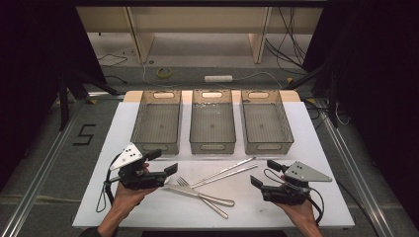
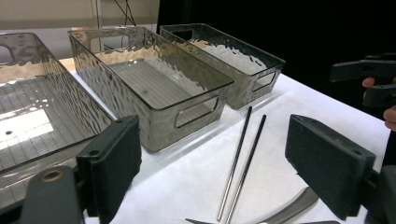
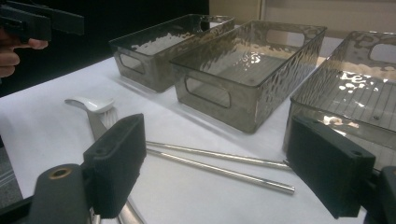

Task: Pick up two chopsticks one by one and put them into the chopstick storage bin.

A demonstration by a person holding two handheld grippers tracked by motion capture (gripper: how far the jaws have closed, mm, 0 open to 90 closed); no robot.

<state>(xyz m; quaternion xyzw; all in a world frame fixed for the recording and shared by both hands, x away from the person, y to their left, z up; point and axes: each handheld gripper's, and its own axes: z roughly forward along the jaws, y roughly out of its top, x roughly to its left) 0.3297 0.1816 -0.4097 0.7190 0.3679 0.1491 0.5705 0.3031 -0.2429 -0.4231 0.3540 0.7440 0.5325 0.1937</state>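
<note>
On the table (image 1: 316,148), between my two grippers, the cutlery lies loose: two metal chopsticks (image 1: 225,172) side by side, with a fork (image 1: 200,195) and a knife (image 1: 197,193) crossed nearer me. Three clear bins (image 1: 212,123) stand in a row beyond them. My left gripper (image 1: 165,163) and right gripper (image 1: 262,173) both hover with jaws wide apart, holding nothing. I judge the chopsticks light, stiff and slippery, lying flat; I'd pinch one near its middle, squarely across its width, so it cannot roll or swing.
</note>
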